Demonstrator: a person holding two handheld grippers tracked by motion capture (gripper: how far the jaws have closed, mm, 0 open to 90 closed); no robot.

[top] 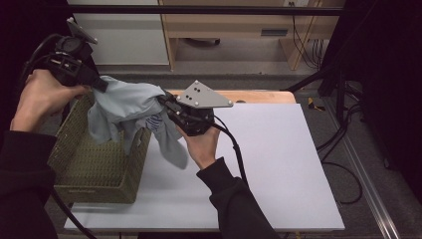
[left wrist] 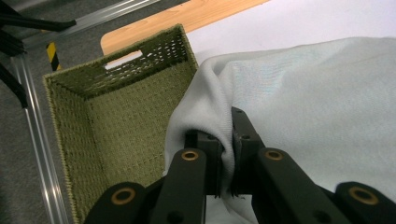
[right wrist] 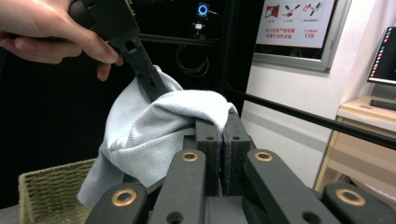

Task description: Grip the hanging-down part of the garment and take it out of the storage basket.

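Hanging above the green basket (top: 94, 164), the pale garment (top: 129, 112) is clamped by both the left tool (top: 102, 83) and right tool (top: 166, 103).

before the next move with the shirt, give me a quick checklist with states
1. Left gripper shut on the light blue garment: ok.
2. Right gripper shut on the garment: ok.
3. Garment lifted off the table, held between both grippers: ok; one end hangs low over the basket's edge.
4. Green woven basket upright, open, nothing seen inside in the left gripper view: ok.
5. Garment fully over the basket: not ok, part hangs outside its right wall.
6. Cable free of the cloth: ok.
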